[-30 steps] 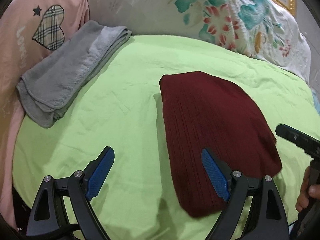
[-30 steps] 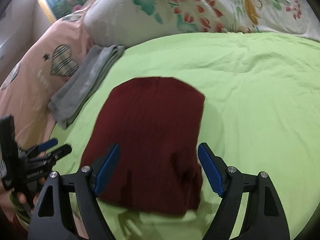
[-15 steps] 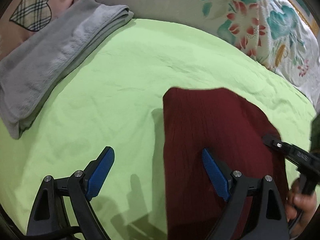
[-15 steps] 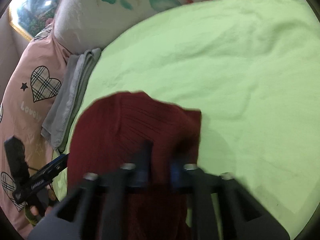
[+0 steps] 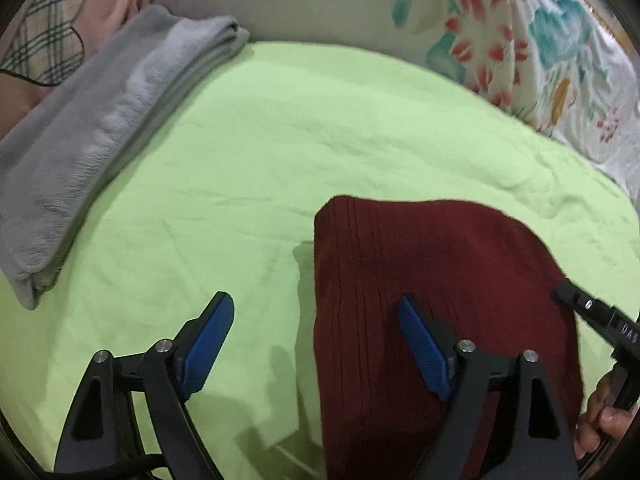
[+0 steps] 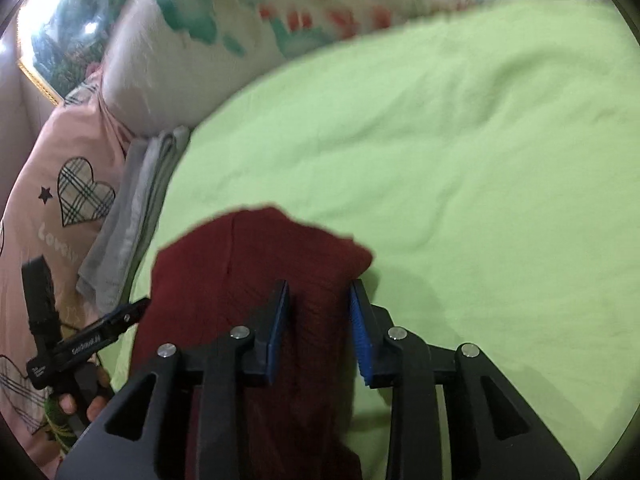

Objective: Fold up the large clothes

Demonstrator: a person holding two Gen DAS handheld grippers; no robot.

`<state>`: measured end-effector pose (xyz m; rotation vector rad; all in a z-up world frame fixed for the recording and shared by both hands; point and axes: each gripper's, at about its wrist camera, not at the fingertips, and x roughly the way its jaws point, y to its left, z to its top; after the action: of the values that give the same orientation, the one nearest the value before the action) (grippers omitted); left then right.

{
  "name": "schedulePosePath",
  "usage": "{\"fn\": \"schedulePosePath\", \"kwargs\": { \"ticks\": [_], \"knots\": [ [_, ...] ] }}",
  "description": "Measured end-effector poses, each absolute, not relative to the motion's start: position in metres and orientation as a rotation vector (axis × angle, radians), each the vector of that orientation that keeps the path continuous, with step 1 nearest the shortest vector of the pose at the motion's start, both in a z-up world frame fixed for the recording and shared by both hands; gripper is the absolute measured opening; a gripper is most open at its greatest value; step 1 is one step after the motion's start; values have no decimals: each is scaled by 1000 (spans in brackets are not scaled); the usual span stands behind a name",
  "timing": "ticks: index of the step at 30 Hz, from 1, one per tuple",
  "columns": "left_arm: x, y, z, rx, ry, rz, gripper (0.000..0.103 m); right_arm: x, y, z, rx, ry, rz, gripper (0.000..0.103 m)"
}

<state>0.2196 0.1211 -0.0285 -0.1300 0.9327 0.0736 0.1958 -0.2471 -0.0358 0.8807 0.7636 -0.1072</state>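
Two grippers work a dark red knit garment [image 5: 440, 280] lying folded on the green bedsheet [image 5: 300, 140], near a folded grey towel [image 5: 100, 120] and floral pillow [image 5: 520, 40]. My right gripper [image 6: 320, 320] has its blue pads pinched on a raised bunch of the knit at its right edge. My left gripper [image 5: 316, 344] hovers low with jaws wide apart, straddling the garment's left edge, holding nothing. I judge the ribbed fabric soft, limp and stretchy, best taken at edges or corners, both layers together. Both tools point forward across the bed.
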Motion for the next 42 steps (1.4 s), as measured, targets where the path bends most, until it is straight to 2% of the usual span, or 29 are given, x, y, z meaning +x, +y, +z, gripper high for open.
{"fn": "schedulePosePath", "kwargs": {
  "ticks": [4,8,10,12,16,18,26,28,30,31,40,42],
  "knots": [
    [181,122,-6,-168,882,-9,84,173,-232,2,884,649,-33,31],
    [159,102,-12,-155,908,-76,84,179,-194,-8,858,729,63,31],
    [159,92,-29,-93,944,-56,84,178,-184,-30,826,807,2,24],
    [160,86,-46,-88,965,-55,85,169,-189,-48,867,800,-17,11],
    [156,97,-54,-159,950,-51,89,164,-195,-45,900,795,-26,9],
    [151,102,-47,-174,947,-43,89,162,-193,-39,889,796,-27,13],
    [111,99,-33,-116,906,-9,88,135,-179,-11,828,787,-57,17],
    [96,99,-29,-103,894,6,88,123,-174,-1,813,774,-53,22],
    [82,97,-27,-79,886,16,89,114,-169,8,796,762,-44,36],
    [74,95,-28,-61,887,23,89,107,-165,13,782,759,-39,39],
    [19,98,-39,-17,919,39,92,67,-132,15,700,827,-32,40],
    [12,100,-44,-9,928,43,92,60,-126,15,684,836,-29,45]
  ]
}}
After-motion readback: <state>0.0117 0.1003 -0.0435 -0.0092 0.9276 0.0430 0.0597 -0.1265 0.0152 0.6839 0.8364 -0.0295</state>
